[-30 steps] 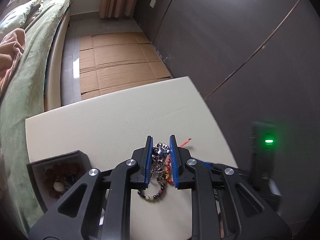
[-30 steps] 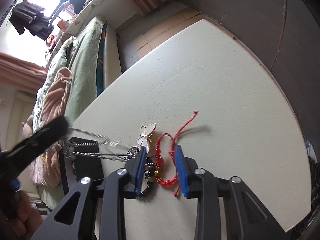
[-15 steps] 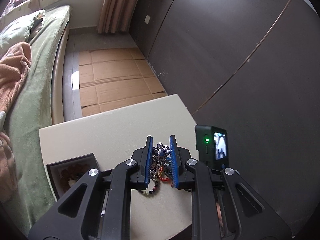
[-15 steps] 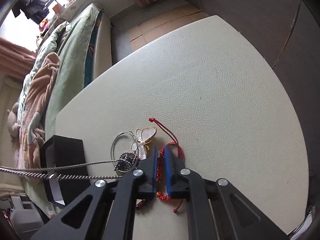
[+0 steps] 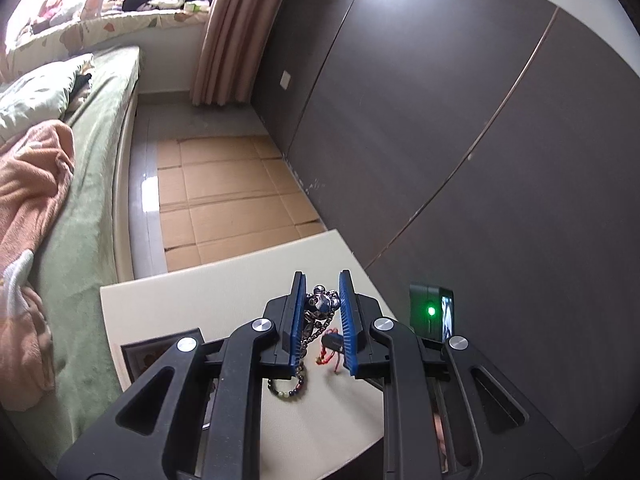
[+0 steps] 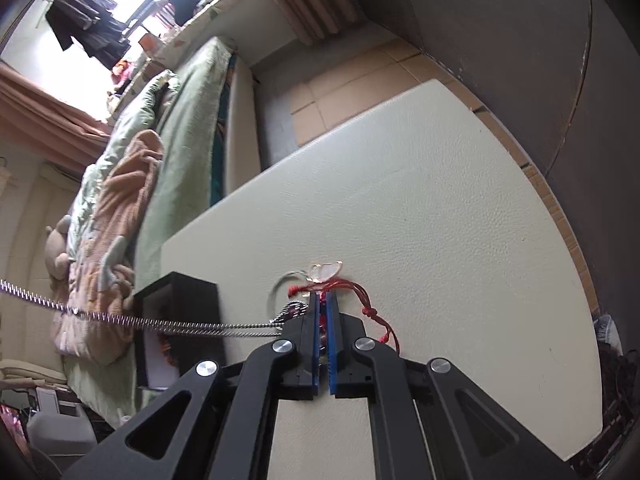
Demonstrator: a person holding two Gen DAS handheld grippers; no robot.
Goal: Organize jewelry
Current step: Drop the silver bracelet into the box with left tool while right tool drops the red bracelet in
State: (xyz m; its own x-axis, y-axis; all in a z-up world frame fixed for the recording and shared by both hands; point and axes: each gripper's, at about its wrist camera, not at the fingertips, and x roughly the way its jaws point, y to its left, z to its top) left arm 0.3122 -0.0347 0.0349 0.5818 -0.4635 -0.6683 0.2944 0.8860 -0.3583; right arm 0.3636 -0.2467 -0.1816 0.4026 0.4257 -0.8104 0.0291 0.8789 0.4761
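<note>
- While both grippers work over it, the cream, leather-textured tabletop (image 6: 440, 200) carries all the jewelry and runs beside a dark panelled wall (image 5: 460, 120).
- Green-covered bed (image 5: 92, 208) with a peach blanket (image 5: 28, 184) lies past the table's far edge; flattened brown cardboard (image 5: 224, 200) covers the floor between.
- Black open-topped jewelry box (image 6: 176, 320) stands at the table's left edge in the right wrist view; beaded pieces show inside it, too dim to identify.
- Left gripper (image 5: 322, 308): blue pads narrowly apart, clamped on a silver metal chain with a ball-cluster charm (image 5: 320, 302), held above the table. In the right wrist view the chain runs taut from the jewelry pile out past the left border.
- Right gripper (image 6: 322, 312): jaws fully closed on the red braided cord bracelet (image 6: 360, 296), whose knotted ends trail to the right of the fingers.
- Dark beaded bracelet with pale green beads (image 5: 290, 386) lies flat on the table under the left gripper.
- Gold-rimmed white butterfly pendant (image 6: 326, 269) rests just beyond the right fingertips, touching the red cord.
</note>
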